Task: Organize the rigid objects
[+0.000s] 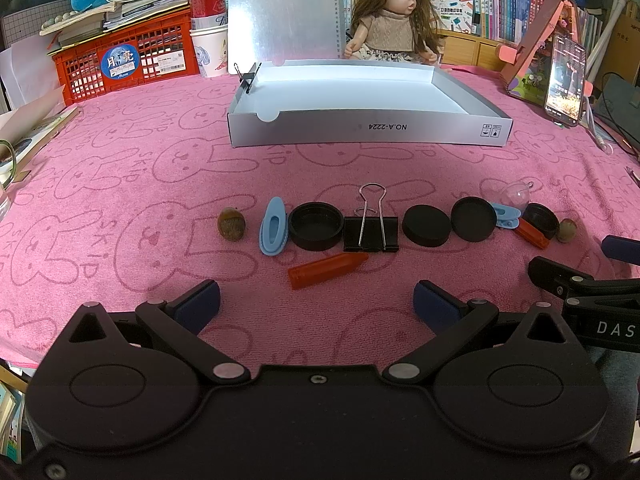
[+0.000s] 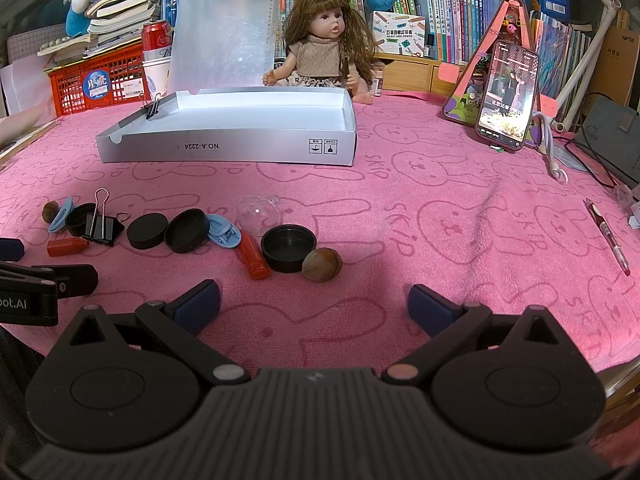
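Note:
A row of small objects lies on the pink towel: a brown nut [image 1: 231, 223], a blue clip [image 1: 273, 231], black round lids [image 1: 316, 231], a black binder clip [image 1: 371, 232], an orange cap [image 1: 328, 270]. My left gripper [image 1: 316, 304] is open and empty, just in front of the orange cap. My right gripper [image 2: 314, 304] is open and empty, in front of a second nut [image 2: 321, 265], a black lid [image 2: 288, 248] and a second orange cap [image 2: 253, 260]. A clear ball [image 2: 259, 210] lies behind them. The open silver box [image 1: 360, 100] stands farther back.
A doll [image 2: 326, 46] sits behind the box. A red crate [image 1: 128, 60] with books stands back left. A phone on a stand [image 2: 506, 100] is at the back right, with a cable [image 2: 554, 152]. A red pen [image 2: 608, 236] lies at the right.

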